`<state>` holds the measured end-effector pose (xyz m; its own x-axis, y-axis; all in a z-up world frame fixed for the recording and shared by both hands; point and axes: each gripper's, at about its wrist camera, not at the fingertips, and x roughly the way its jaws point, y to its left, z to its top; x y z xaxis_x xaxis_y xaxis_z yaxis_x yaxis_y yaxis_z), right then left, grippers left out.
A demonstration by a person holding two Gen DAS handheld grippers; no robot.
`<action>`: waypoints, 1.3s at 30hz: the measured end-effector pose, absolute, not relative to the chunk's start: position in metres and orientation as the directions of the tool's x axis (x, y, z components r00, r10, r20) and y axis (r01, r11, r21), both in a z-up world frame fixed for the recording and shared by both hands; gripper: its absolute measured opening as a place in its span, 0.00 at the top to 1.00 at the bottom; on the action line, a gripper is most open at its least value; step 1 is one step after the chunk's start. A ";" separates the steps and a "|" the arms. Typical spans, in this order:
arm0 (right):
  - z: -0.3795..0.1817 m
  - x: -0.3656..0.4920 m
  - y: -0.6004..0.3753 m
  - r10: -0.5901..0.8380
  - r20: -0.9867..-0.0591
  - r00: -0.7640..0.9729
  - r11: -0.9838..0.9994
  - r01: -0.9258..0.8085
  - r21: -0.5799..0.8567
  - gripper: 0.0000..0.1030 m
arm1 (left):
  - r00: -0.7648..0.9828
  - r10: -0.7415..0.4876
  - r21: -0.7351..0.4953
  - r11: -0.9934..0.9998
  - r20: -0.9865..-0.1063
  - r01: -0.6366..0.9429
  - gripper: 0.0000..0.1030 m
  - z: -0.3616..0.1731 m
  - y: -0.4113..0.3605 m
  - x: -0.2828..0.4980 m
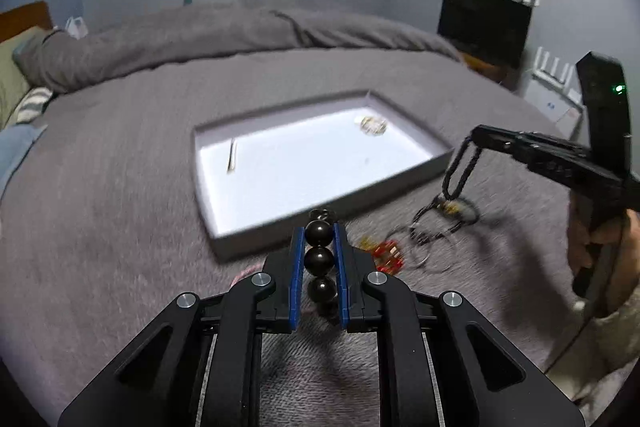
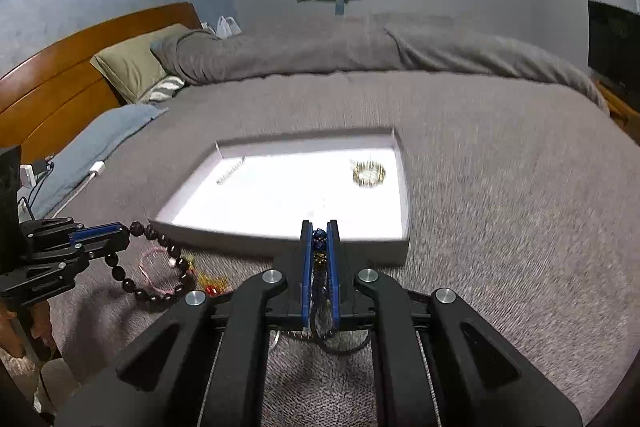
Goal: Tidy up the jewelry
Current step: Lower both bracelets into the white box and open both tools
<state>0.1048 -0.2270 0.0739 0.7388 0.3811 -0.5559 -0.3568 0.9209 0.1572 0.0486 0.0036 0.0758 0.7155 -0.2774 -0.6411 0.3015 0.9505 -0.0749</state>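
We hold the left hand-held gripper [image 1: 319, 233] clamped on a dark bead bracelet [image 1: 319, 259], lifting it off the bed [image 1: 120, 227] so it can go over the white tray [image 1: 224, 239] wall. Our right hand-held gripper [image 2: 320, 231] pinches a thin beaded necklace [image 2: 319, 259], its loops trailing on the bed just beside the tray.

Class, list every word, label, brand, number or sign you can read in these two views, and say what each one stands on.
None can be read.
The white box at the far right of the left wrist view carries a small blue mark, too blurred to read.
The white tray, both grippers and the jewelry show no lettering.
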 end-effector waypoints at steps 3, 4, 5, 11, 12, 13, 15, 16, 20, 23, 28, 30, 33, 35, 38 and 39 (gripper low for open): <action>0.087 0.109 -0.228 0.372 -0.531 0.762 0.925 -0.352 0.143 0.93 | 0.738 -0.281 -0.068 0.950 -0.613 0.305 0.85 0.093 0.005 0.051; 0.091 0.112 -0.229 0.370 -0.521 0.769 0.926 -0.349 0.142 0.93 | 0.750 -0.276 -0.062 0.952 -0.601 0.300 0.85 0.099 0.007 0.053; 0.093 0.114 -0.228 0.369 -0.517 0.773 0.927 -0.346 0.144 0.93 | 0.758 -0.272 -0.060 0.954 -0.593 0.295 0.85 0.103 0.007 0.055; 0.094 0.138 -0.221 0.355 -0.490 0.796 0.934 -0.324 0.152 0.93 | 0.777 -0.300 -0.093 0.949 -0.554 0.300 0.85 0.117 0.004 0.089; 0.092 0.142 -0.218 0.353 -0.487 0.799 0.935 -0.320 0.152 0.93 | 0.776 -0.306 -0.097 0.947 -0.551 0.305 0.85 0.117 0.001 0.094; 0.089 0.146 -0.216 0.351 -0.485 0.801 0.936 -0.316 0.155 0.93 | 0.773 -0.318 -0.108 0.944 -0.548 0.312 0.85 0.115 -0.003 0.103; 0.082 0.156 -0.213 0.348 -0.483 0.803 0.937 -0.304 0.171 0.93 | 0.765 -0.333 -0.127 0.940 -0.551 0.317 0.85 0.108 -0.008 0.114; 0.078 0.160 -0.212 0.350 -0.484 0.802 0.937 -0.300 0.179 0.93 | 0.759 -0.344 -0.144 0.936 -0.552 0.320 0.85 0.104 -0.010 0.119; 0.058 0.175 -0.205 0.370 -0.516 0.772 0.929 -0.308 0.206 0.93 | 0.721 -0.363 -0.220 0.932 -0.590 0.289 0.85 0.070 -0.013 0.143; 0.046 0.181 -0.203 0.357 -0.545 0.758 0.934 -0.308 0.183 0.93 | 0.705 -0.341 -0.245 0.940 -0.622 0.238 0.85 0.046 -0.003 0.152; 0.030 0.187 -0.204 0.300 -0.585 0.753 0.950 -0.292 0.112 0.93 | 0.700 -0.277 -0.246 0.958 -0.658 0.148 0.85 0.027 0.031 0.155; 0.025 0.188 -0.204 0.291 -0.597 0.747 0.951 -0.295 0.094 0.93 | 0.681 -0.260 -0.230 0.963 -0.684 0.138 0.85 0.019 0.037 0.157; 0.021 0.188 -0.204 0.287 -0.611 0.738 0.951 -0.295 0.091 0.93 | 0.674 -0.247 -0.205 0.968 -0.697 0.143 0.85 0.016 0.037 0.155; 0.020 0.187 -0.203 0.287 -0.614 0.736 0.951 -0.296 0.089 0.93 | 0.679 -0.226 -0.171 0.974 -0.699 0.148 0.85 0.018 0.034 0.152; 0.016 0.187 -0.202 0.278 -0.624 0.730 0.953 -0.293 0.081 0.93 | 0.684 -0.203 -0.147 0.979 -0.700 0.140 0.85 0.019 0.033 0.153; 0.014 0.188 -0.202 0.276 -0.629 0.727 0.953 -0.291 0.082 0.93 | 0.686 -0.193 -0.142 0.981 -0.701 0.132 0.85 0.018 0.035 0.154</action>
